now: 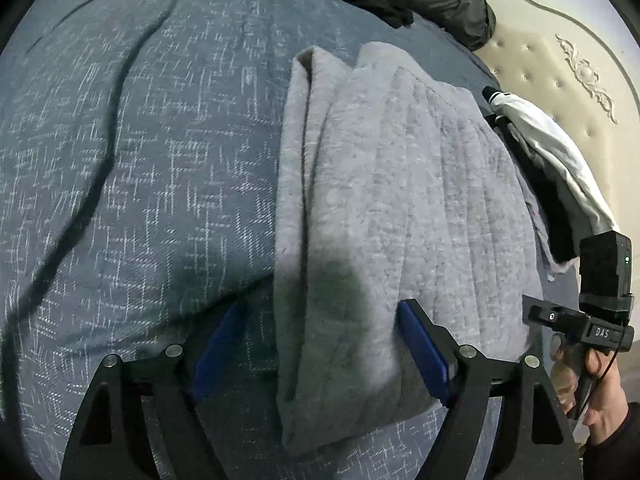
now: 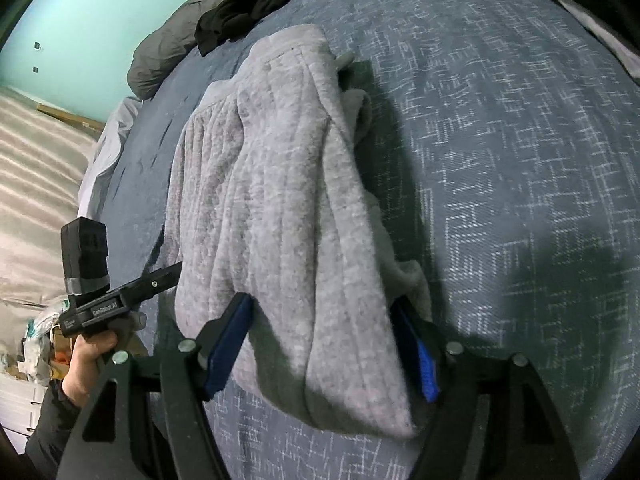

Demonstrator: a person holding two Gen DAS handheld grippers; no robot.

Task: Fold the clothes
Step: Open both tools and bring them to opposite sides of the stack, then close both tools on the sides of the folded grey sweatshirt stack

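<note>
Background of the scene. A bed covered by a blue-grey bedspread (image 1: pixel 140 160) with a white crosshatch pattern fills most of both views. A cream tufted headboard (image 1: pixel 560 92) with carved scrollwork occupies the upper right of the left wrist view. A turquoise wall (image 2: pixel 92 20) stands at the upper left of the right wrist view, above a pale striped floor (image 2: pixel 36 184); lighting is dim, casting soft shadows

Grey garment (image 1: pixel 384 208) (crosshatched blue bedspread (image 1: pixel 140 160))

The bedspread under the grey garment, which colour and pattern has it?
Blue-grey bedspread with fine white crosshatch lines; right wrist view shows it best.
</note>
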